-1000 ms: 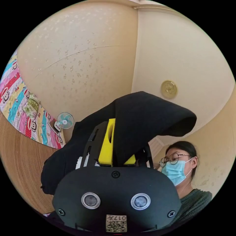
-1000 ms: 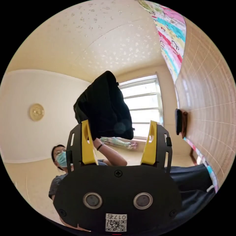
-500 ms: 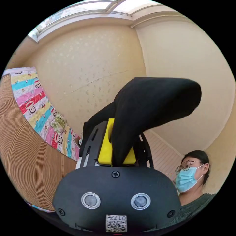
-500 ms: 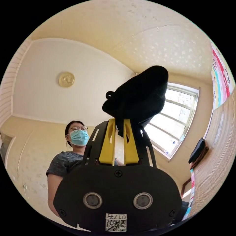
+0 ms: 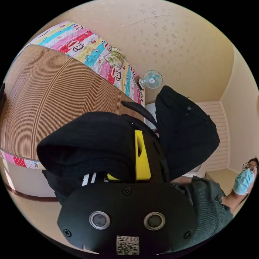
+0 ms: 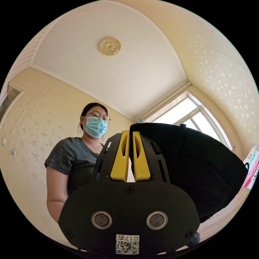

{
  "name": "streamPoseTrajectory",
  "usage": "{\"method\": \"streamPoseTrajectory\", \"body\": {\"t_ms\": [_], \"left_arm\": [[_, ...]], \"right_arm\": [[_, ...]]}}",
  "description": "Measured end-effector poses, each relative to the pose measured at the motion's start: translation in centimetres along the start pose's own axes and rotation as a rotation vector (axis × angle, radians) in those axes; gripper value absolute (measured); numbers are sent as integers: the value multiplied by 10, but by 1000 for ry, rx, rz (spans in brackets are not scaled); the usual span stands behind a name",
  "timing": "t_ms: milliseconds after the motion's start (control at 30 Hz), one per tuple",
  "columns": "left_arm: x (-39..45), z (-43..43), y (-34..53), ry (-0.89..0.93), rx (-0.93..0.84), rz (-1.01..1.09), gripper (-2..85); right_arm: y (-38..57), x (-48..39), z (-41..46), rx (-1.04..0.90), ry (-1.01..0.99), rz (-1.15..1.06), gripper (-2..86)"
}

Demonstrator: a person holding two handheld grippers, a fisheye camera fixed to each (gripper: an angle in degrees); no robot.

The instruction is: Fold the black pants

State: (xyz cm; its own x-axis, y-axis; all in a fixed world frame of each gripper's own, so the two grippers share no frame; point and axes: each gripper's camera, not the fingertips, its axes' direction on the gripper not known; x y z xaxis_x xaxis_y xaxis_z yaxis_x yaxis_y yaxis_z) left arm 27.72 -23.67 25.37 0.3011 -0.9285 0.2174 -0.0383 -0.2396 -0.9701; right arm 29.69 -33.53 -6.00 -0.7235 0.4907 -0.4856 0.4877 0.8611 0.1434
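Both grippers, left gripper [image 5: 132, 159] and right gripper [image 6: 130, 156], have jaws clamped on the soft, floppy black pants [image 5: 186, 135], best pinched at edges.

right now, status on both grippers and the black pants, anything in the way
Left gripper shut on the black pants. Right gripper shut on the pants too, cloth draped beside it. Pants held up off the woven mat. No obstruction seen.

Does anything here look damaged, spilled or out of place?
Nothing stands out. Both the left gripper and the right gripper are shut on the black pants, which hang bunched from them. No tear or spill shows on the mat.
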Motion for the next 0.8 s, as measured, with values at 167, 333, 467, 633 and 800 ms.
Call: {"method": "streamPoseTrajectory", "body": {"t_ms": [167, 333, 467, 633, 800], "left_arm": [[9, 24, -37, 73, -281, 87, 67], [-24, 10, -54, 326, -291, -16, 98], [-87, 10, -42, 837, -194, -286, 126], [-138, 17, 1, 1098, -113, -522, 162], [-167, -46, 41, 579, -107, -529, 167]], "right_arm": [[-9, -31, 23, -82, -174, -152, 12], [-22, -60, 63, -226, -219, -257, 11], [-24, -65, 57, -173, -254, -305, 10], [-32, -67, 24, -26, -300, -340, 10], [-43, -66, 11, 9, -352, -354, 11]]}}
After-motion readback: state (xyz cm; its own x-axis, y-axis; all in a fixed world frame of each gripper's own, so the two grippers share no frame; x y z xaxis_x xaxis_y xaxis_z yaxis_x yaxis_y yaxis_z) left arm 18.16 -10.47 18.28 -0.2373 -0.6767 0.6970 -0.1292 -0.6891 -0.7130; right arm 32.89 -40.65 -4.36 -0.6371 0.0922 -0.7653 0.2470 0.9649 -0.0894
